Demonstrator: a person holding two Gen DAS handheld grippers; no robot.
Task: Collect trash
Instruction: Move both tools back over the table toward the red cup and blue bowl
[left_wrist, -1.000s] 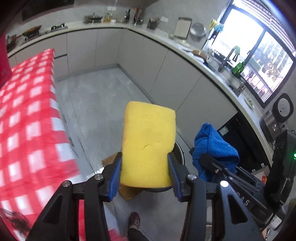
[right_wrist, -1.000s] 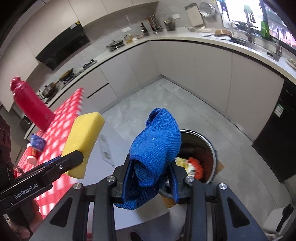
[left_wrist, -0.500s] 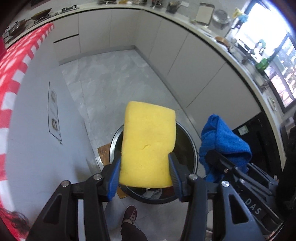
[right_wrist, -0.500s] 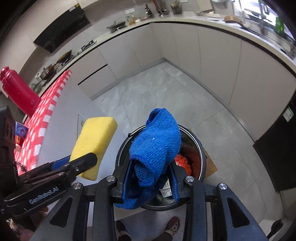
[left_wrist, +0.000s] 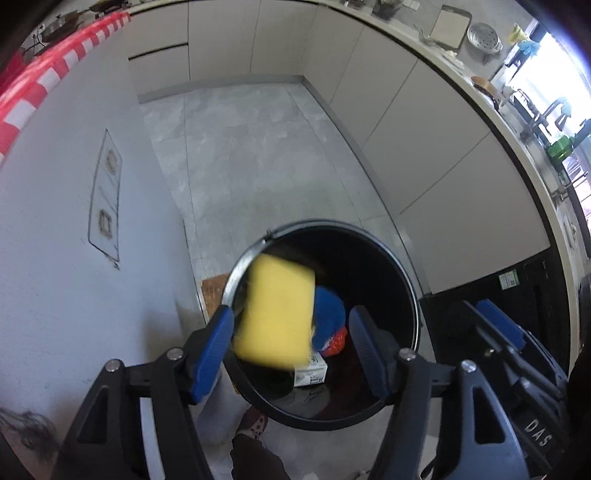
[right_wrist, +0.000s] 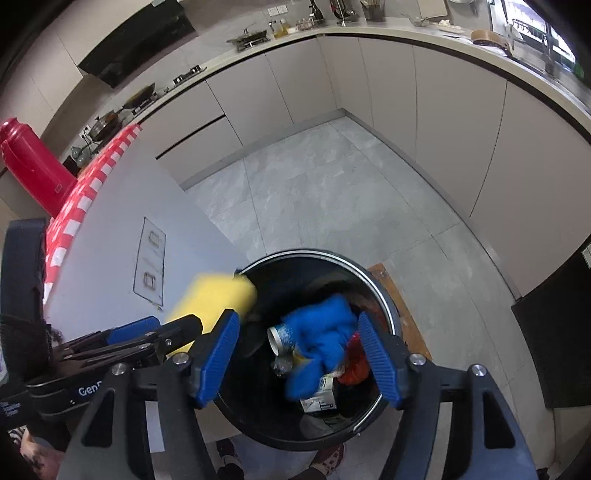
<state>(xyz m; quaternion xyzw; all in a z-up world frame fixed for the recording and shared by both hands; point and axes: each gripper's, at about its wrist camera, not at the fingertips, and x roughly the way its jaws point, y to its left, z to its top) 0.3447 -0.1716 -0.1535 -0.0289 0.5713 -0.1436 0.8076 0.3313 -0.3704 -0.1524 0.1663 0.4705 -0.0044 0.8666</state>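
Note:
A round black trash bin (left_wrist: 406, 280) stands on the floor right below both grippers; it also shows in the right wrist view (right_wrist: 384, 291). My left gripper (left_wrist: 293, 349) is open. The yellow sponge (left_wrist: 275, 310) is blurred and loose between its pads, over the bin's left rim; it also shows in the right wrist view (right_wrist: 214, 299). My right gripper (right_wrist: 297, 356) is open. The blue cloth (right_wrist: 321, 339) lies loose inside the bin on a can (right_wrist: 280, 338), a red wrapper (right_wrist: 354, 363) and a carton (right_wrist: 319, 398).
A white table side (left_wrist: 66, 258) with a red checked cloth (left_wrist: 40, 85) is at the left, close to the bin. A red flask (right_wrist: 33, 166) stands on it. Grey cabinets (right_wrist: 443, 110) curve round the floor. The person's shoes (left_wrist: 255, 424) are under the bin's near edge.
Both grippers have opened over the bin. The blue cloth has dropped into the bin. The yellow sponge has left the left pads and is falling. Both views have tilted further down.

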